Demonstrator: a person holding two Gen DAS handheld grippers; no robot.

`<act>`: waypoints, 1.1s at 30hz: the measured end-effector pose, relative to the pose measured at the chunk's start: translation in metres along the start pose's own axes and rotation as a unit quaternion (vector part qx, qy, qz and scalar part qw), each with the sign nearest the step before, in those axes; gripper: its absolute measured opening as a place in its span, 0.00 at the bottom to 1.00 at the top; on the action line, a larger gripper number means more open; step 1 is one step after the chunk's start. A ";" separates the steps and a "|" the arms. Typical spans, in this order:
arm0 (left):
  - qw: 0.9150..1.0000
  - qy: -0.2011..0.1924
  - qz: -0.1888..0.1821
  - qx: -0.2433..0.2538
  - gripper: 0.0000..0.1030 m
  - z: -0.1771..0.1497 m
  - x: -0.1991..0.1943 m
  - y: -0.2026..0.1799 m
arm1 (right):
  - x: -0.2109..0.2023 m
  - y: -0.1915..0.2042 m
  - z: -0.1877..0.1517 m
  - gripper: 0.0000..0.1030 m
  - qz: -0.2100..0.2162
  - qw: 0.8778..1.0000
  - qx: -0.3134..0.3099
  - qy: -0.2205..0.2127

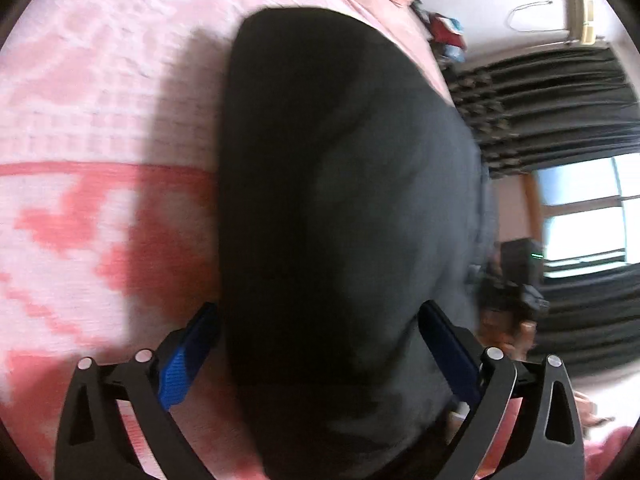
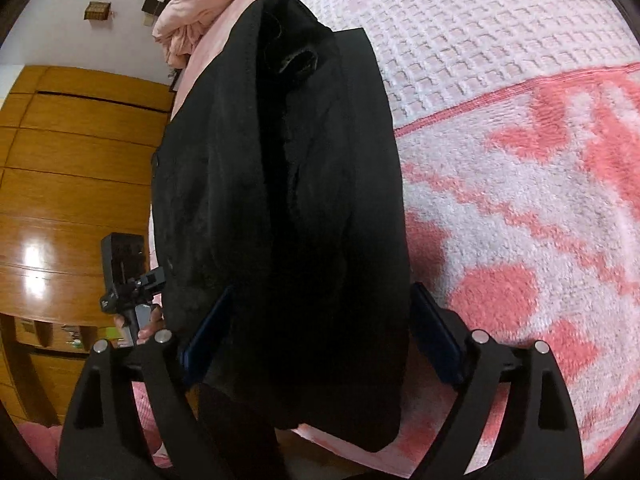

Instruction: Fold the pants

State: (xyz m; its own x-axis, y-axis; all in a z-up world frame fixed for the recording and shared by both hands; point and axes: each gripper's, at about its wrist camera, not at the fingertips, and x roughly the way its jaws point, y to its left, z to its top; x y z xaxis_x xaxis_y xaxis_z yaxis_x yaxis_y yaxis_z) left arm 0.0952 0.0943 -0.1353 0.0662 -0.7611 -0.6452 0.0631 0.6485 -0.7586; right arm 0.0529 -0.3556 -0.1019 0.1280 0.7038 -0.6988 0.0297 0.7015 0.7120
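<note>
Black pants [image 1: 340,208] fill the left claw [image 1: 318,340], clamped between its two blue fingers [image 1: 182,368] above the pink bed [image 1: 80,120], blurred. Right view: right claw [image 2: 320,328] likewise grips one pants bundle, fingertips hidden by cloth.

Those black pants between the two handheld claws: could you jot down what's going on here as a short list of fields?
garment: black pants, hanging between both grippers
left gripper: jaws on either side of the cloth, apparently gripping it
right gripper: jaws also flank the cloth, apparently gripping it
surface: pink and white bedspread behind the pants
fold state: cannot tell; the fabric fills both views
background: wooden cabinet, dark curtains, bright window
person: only a hand shows
</note>
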 end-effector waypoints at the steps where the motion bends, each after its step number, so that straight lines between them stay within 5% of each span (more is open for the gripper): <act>1: 0.999 0.015 -0.044 -0.006 0.95 -0.001 0.003 -0.003 | 0.000 0.001 0.001 0.85 0.002 1.000 0.000 0.001; 9: 1.000 0.023 0.020 0.010 0.95 -0.004 0.026 -0.016 | 0.013 -0.002 0.011 0.84 0.049 0.999 0.005 0.014; 11: 1.000 0.011 0.028 0.004 0.84 -0.006 0.021 -0.019 | 0.012 0.002 0.013 0.68 0.058 0.998 0.000 0.011; 13: 1.000 -0.004 0.015 0.007 0.60 -0.010 0.008 -0.023 | 0.010 0.007 0.011 0.55 0.057 0.998 -0.011 0.004; 19: 0.999 -0.036 0.025 0.003 0.36 -0.017 -0.007 -0.033 | -0.007 0.041 -0.003 0.37 0.029 0.998 -0.050 -0.033; 24: 0.996 -0.089 -0.006 -0.006 0.33 -0.012 -0.033 -0.043 | -0.028 0.089 0.005 0.36 -0.005 0.991 -0.113 -0.068; 33: 0.985 -0.168 0.011 0.042 0.33 0.038 -0.073 -0.064 | -0.026 0.130 0.074 0.36 -0.019 0.980 -0.170 -0.103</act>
State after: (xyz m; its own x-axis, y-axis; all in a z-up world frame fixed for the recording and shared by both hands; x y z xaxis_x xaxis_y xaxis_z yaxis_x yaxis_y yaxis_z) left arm 0.1244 0.1086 -0.0361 0.3933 -0.7093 -0.5850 0.1383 0.6747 -0.7250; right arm 0.1263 -0.2906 0.0140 0.3317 0.6628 -0.6714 -0.2888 0.7488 0.5966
